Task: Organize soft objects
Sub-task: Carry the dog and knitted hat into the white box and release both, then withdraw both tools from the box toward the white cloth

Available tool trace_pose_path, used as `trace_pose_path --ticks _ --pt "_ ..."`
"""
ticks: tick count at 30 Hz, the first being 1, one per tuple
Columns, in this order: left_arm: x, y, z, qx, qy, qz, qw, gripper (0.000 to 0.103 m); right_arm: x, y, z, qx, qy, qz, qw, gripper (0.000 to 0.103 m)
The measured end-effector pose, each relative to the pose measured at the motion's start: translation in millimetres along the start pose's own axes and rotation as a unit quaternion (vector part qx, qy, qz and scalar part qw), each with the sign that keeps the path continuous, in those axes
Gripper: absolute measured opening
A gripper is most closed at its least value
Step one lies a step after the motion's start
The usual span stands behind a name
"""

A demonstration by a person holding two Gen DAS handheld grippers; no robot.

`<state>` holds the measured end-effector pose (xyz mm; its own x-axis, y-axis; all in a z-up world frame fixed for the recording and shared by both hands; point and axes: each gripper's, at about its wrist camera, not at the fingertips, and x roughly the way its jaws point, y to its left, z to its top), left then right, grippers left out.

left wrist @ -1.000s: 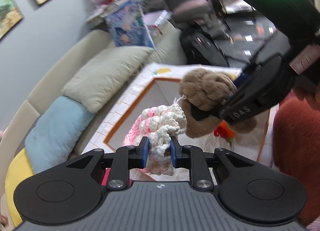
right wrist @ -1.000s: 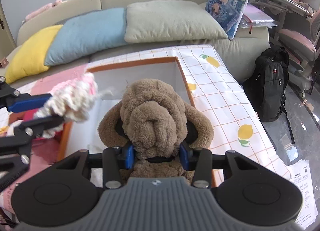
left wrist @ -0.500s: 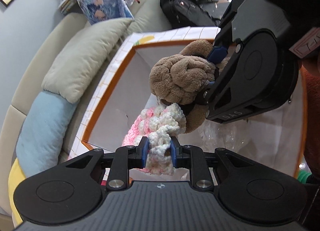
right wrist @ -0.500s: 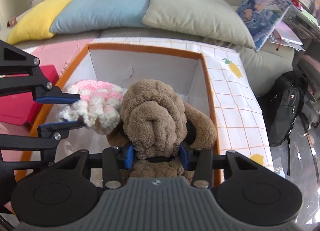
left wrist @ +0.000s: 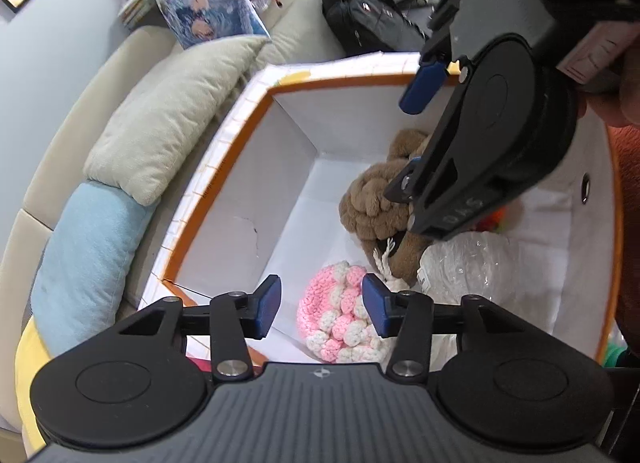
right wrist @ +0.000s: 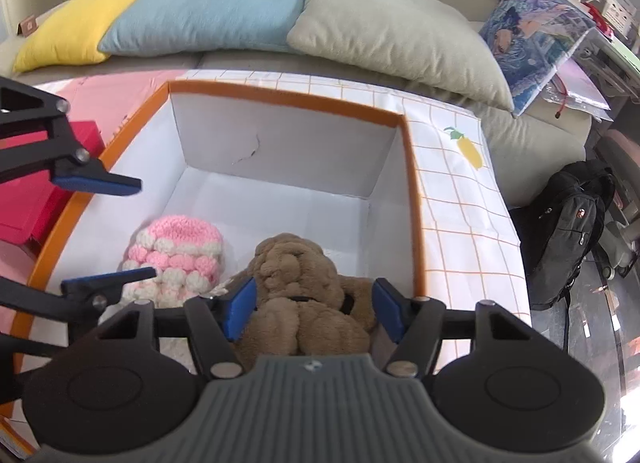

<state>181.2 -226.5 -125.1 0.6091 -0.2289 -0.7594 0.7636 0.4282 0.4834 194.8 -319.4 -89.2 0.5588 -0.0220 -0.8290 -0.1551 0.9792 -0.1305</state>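
A pink-and-white knitted hat (left wrist: 340, 319) (right wrist: 176, 255) lies on the floor of a white storage box with an orange rim (left wrist: 240, 135) (right wrist: 280, 97). Beside it in the box lies a brown plush dog (left wrist: 372, 203) (right wrist: 296, 275). My left gripper (left wrist: 320, 303) (right wrist: 144, 230) hangs above the hat; its jaws are opening and the pads stand clear of the hat. My right gripper (right wrist: 314, 309) (left wrist: 418, 131) hovers over the dog, jaws opening, with both pads off the plush.
A crumpled clear plastic bag (left wrist: 472, 267) lies in the box next to the dog. Behind the box a sofa carries yellow (right wrist: 68, 35), blue (right wrist: 208, 11) and beige (right wrist: 392, 35) cushions. A black backpack (right wrist: 576, 223) stands on the right, a red box (right wrist: 24, 203) on the left.
Both grippers have opened. The knitted hat and the plush dog have left the pads and dropped to the floor of the box.
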Motion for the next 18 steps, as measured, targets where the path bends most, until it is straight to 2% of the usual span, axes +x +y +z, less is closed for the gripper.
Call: trace_pose_path --ticks 6,7,9,12,18 --pt "-39 8 -10 -0.055 -0.043 -0.004 0.9976 0.057 -29 0 -8 0.029 -0.019 0.003 0.999 0.065" --pt "-45 10 -13 -0.07 -0.051 -0.005 0.9962 0.057 -35 2 -10 0.036 -0.022 0.004 0.999 0.066" --pt "-59 12 -19 -0.101 -0.064 -0.004 0.9928 0.057 -47 4 -15 0.055 -0.027 0.005 0.998 0.076" --pt "-79 16 -31 -0.151 -0.078 0.006 0.9854 0.057 -65 12 -24 0.08 -0.034 0.009 0.996 0.076" --pt "-116 29 -62 -0.247 -0.095 0.013 0.9643 0.057 -93 38 -41 0.125 -0.052 0.021 0.991 0.076"
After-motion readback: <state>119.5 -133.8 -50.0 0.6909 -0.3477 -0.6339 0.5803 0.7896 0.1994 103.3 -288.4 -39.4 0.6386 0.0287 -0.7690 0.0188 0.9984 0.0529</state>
